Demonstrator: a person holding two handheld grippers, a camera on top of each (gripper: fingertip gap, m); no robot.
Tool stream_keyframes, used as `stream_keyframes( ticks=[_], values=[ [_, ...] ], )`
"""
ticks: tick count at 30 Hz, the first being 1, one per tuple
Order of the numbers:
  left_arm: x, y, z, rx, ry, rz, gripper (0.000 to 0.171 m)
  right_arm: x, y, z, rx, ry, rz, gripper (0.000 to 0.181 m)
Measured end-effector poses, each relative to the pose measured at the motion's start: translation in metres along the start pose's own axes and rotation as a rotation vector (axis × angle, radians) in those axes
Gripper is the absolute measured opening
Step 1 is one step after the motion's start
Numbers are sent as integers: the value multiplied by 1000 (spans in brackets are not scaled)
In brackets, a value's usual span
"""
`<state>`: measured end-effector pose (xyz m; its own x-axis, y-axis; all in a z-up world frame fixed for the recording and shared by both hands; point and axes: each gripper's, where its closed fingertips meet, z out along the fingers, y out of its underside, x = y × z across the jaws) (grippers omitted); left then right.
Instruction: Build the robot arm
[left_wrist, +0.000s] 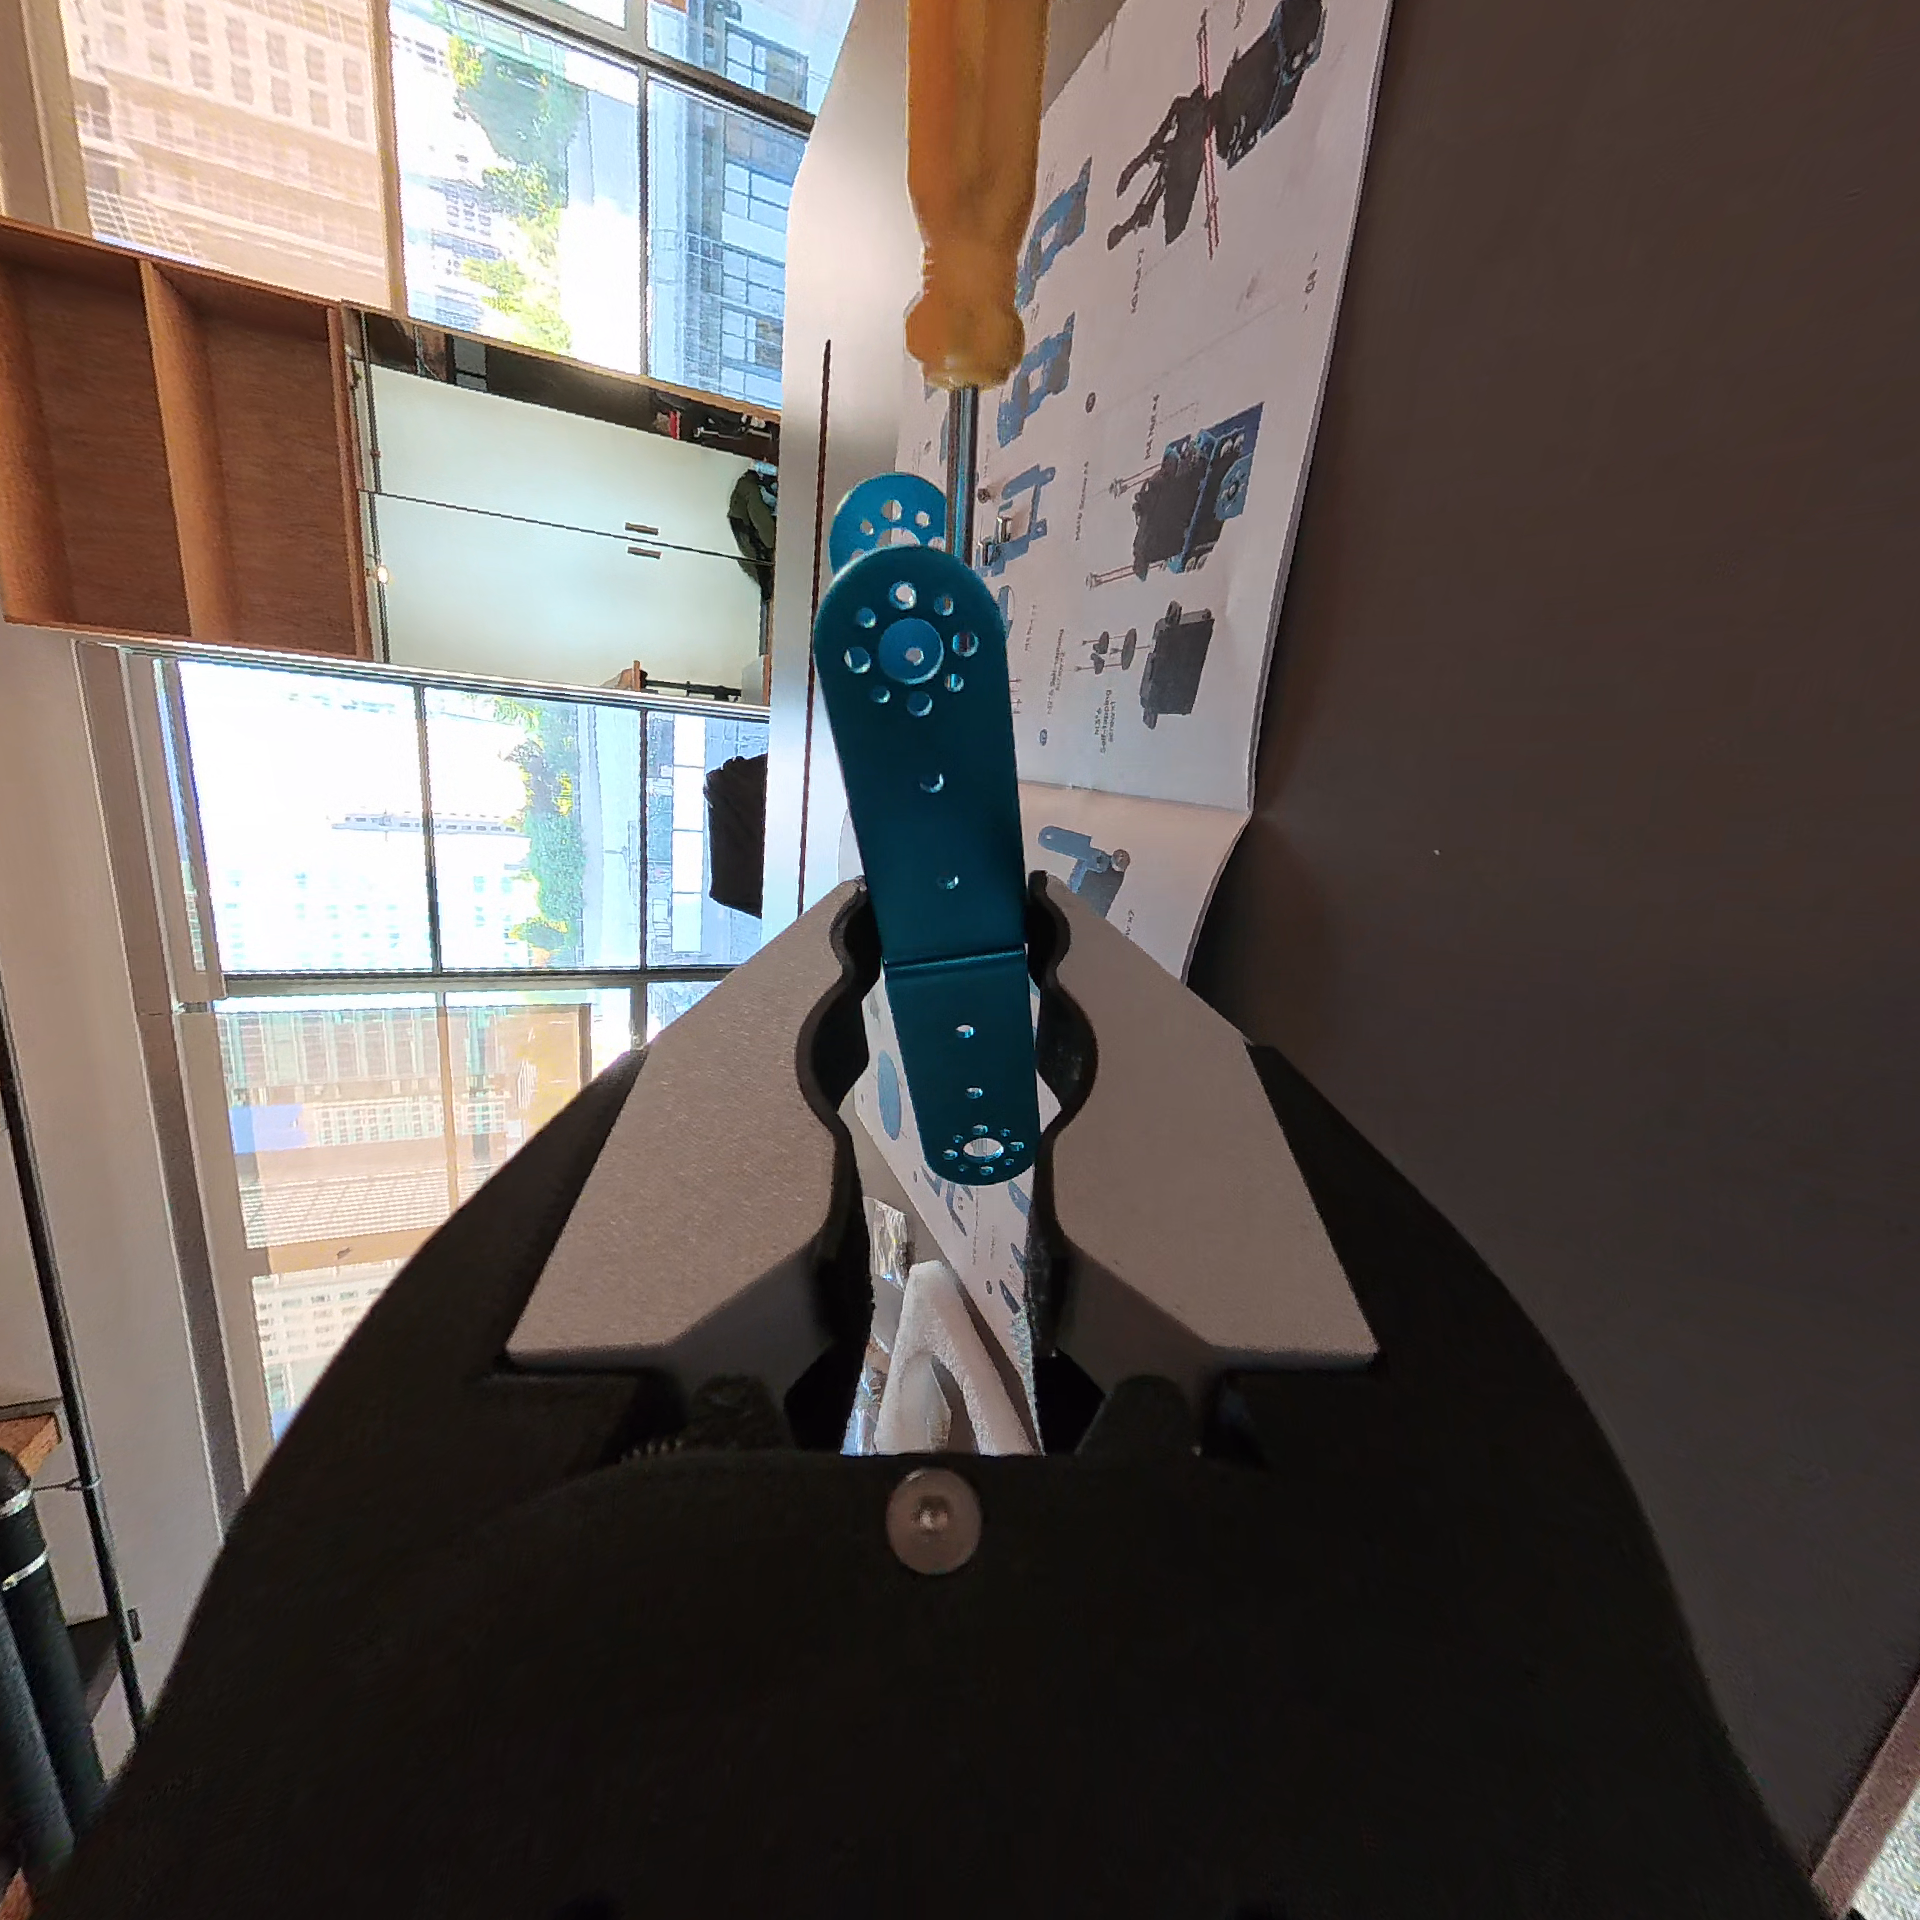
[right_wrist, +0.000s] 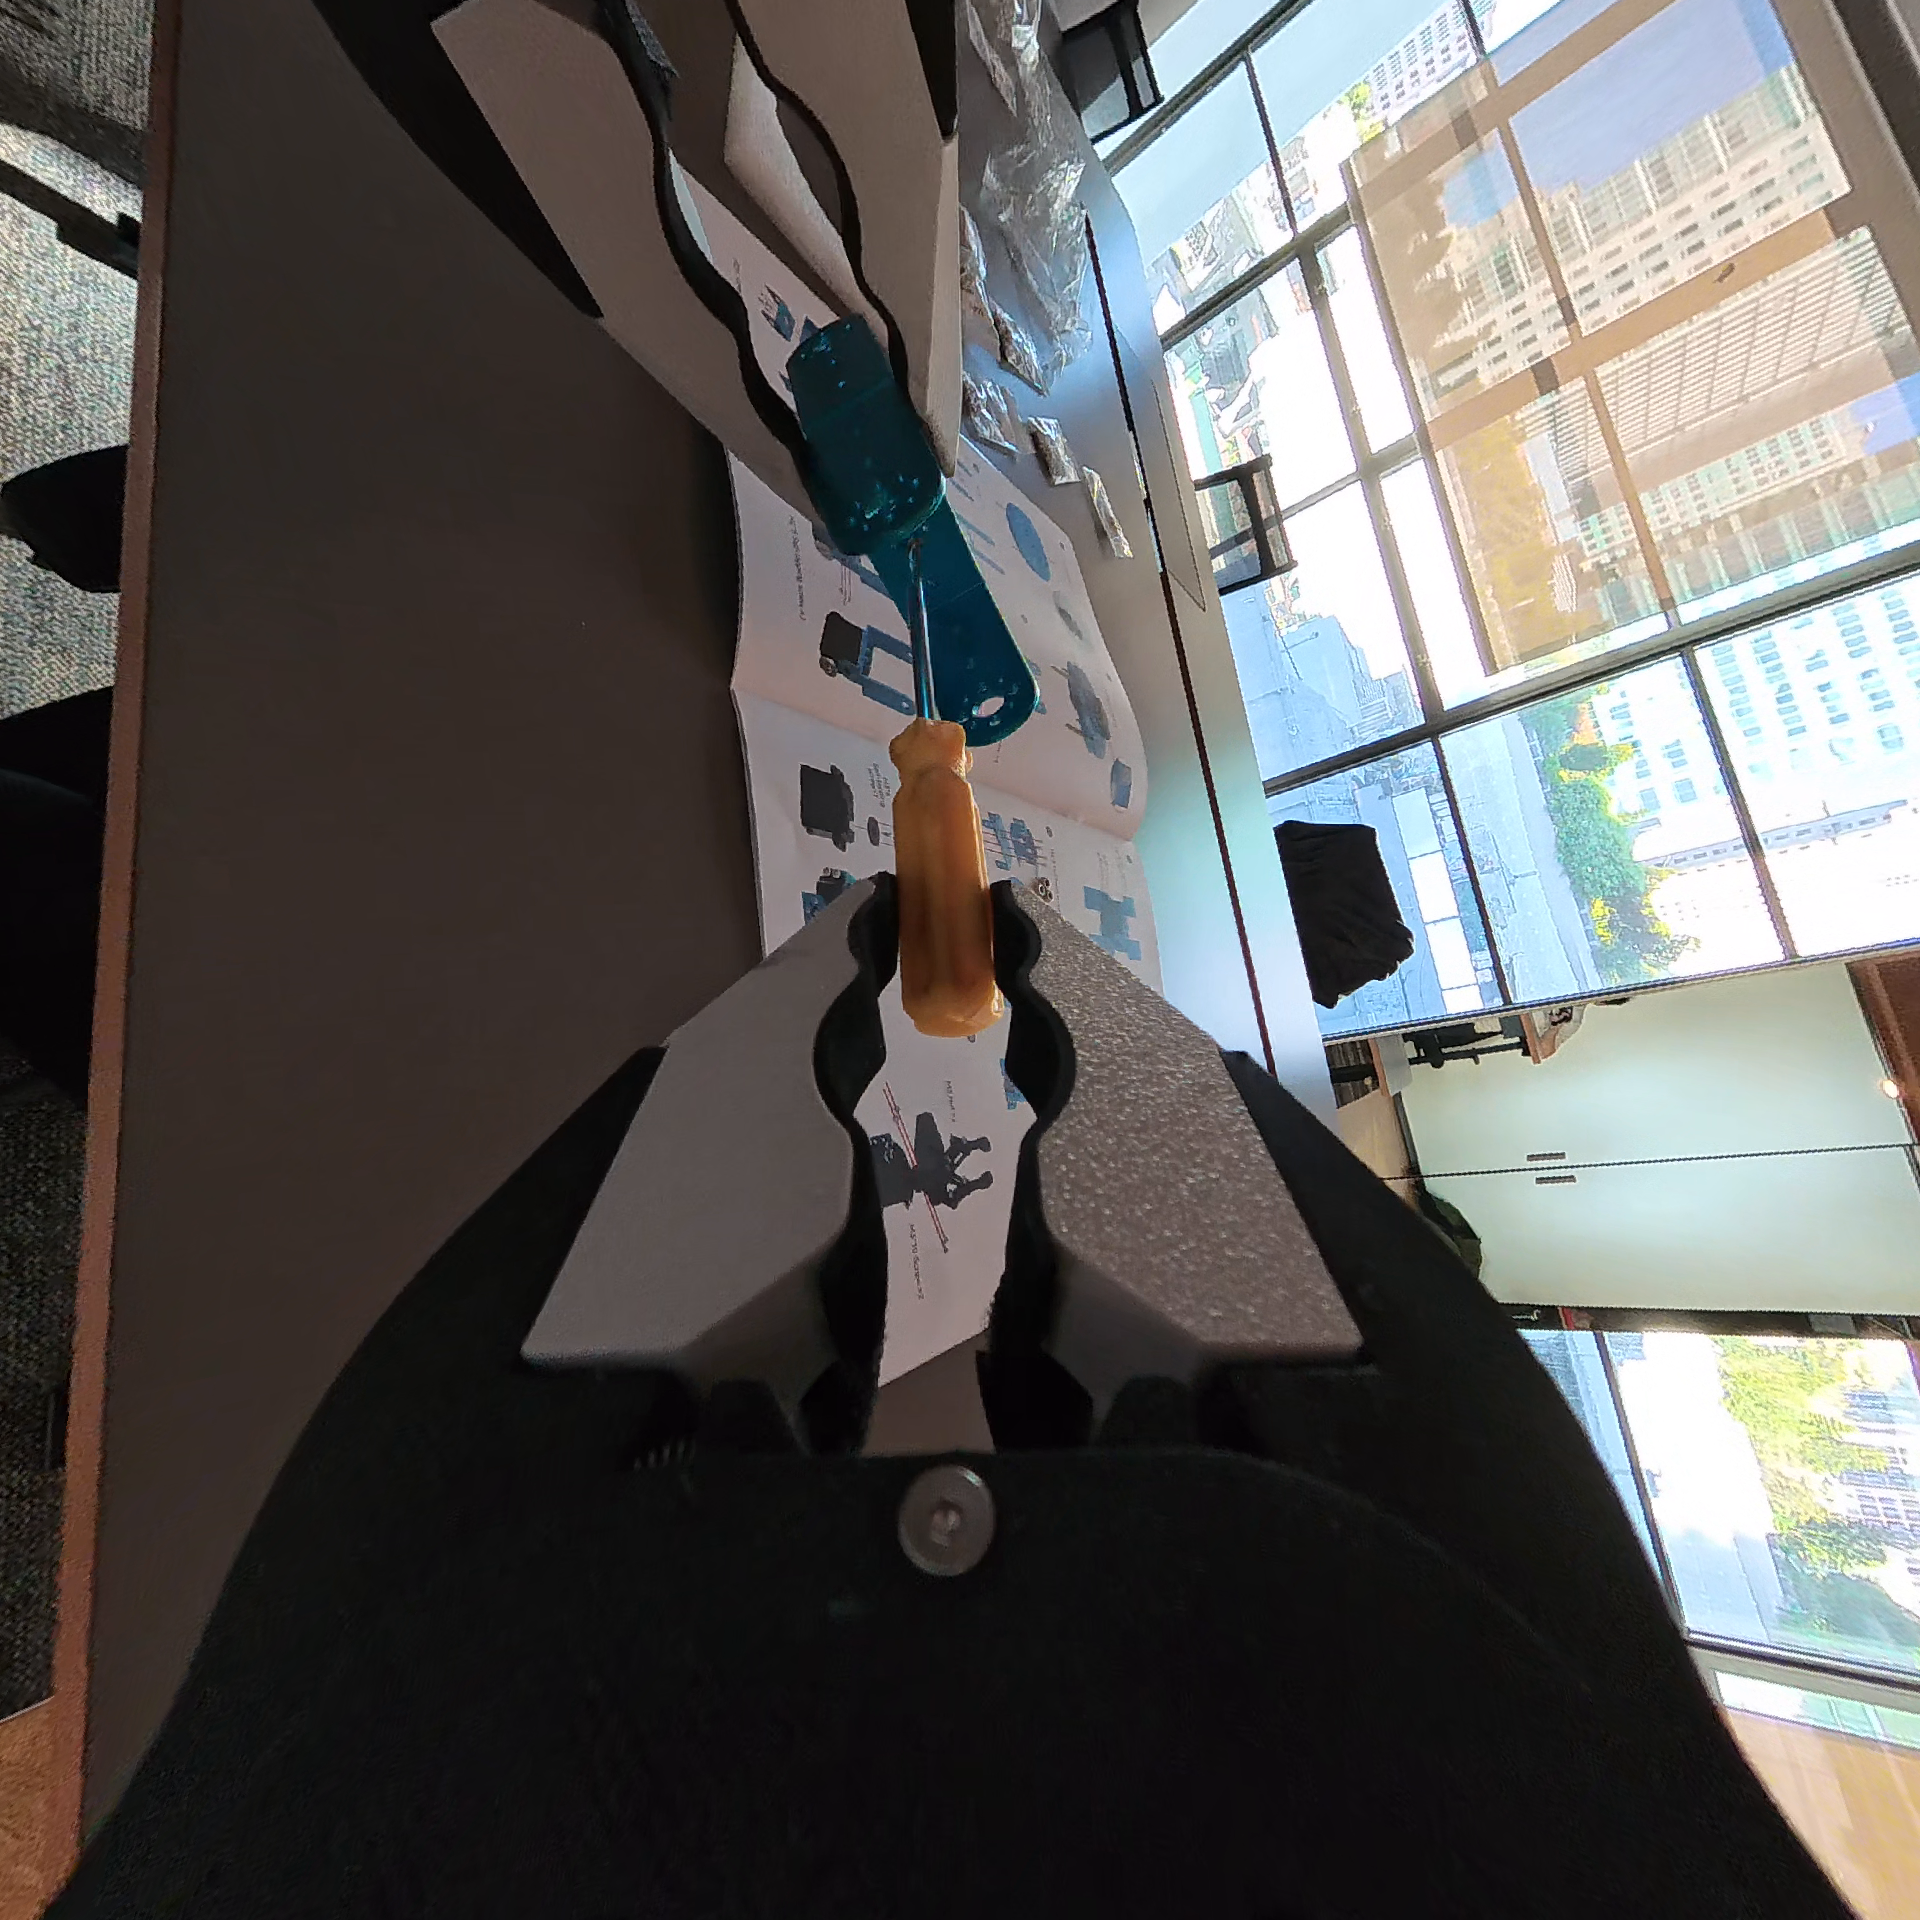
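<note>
Tongs on my left (left_wrist: 945, 914) are clamped on a blue metal bracket (left_wrist: 925, 790), a long flat strip bent at a fold just where the tips pinch its edges. Its long axis runs forward, away from my camera; the rounded end with a ring of holes points outward, the shorter holed end lies back between the fingers. A second blue arm of the bracket shows just behind the rounded end.

Tongs on my right (right_wrist: 940, 914) are shut on a screwdriver (right_wrist: 940, 894), gripping its amber handle near the butt. The tool's long axis runs straight ahead, and its thin metal shaft points at the bracket (right_wrist: 883, 488), the tip reaching its face. In the left wrist view the screwdriver (left_wrist: 971, 208) enters from the top edge, shaft aimed at the bracket's far arm; I cannot tell whether the tip sits in a hole.

Beneath both tools an open instruction booklet (right_wrist: 790, 748) with printed part drawings lies on the dark surface (right_wrist: 416, 623). Small clear bags of hardware (right_wrist: 1023, 260) lie scattered beyond it, near the windows (right_wrist: 1558, 520).
</note>
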<state>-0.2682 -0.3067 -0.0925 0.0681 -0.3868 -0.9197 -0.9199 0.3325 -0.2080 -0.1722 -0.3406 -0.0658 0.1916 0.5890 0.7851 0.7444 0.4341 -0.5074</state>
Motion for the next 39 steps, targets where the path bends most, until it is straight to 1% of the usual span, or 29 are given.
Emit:
stream_keyframes(
  ticks=[6,9,12,19,22,25,28,30,32,36,39],
  values=[
    [6,1,3,2,15,37,26,-2,2,3,-10,-8,-15,17],
    [12,1,3,-3,32,64,26,-6,3,3,-10,-25,-55,17],
    [21,5,1,-36,46,105,26,-13,3,6,19,-43,-91,17],
    [45,26,-13,-158,25,106,26,-40,-1,25,69,-125,100,17],
    [51,34,-20,-197,-17,139,26,-53,1,34,53,-169,167,17],
    [55,36,-24,-205,-38,151,26,-58,1,38,59,-186,164,17],
    [60,35,-27,-194,-3,82,29,-63,3,41,52,-188,140,17],
    [56,34,-30,-161,13,19,42,-65,3,42,53,-181,134,17],
    [53,37,-35,-148,49,-90,53,-67,4,43,44,-171,132,17],
    [51,39,-51,-85,195,-354,79,-70,2,43,41,-149,143,17],
    [44,45,-66,-7,306,-485,74,-72,1,42,36,-125,123,17]
  ],
)
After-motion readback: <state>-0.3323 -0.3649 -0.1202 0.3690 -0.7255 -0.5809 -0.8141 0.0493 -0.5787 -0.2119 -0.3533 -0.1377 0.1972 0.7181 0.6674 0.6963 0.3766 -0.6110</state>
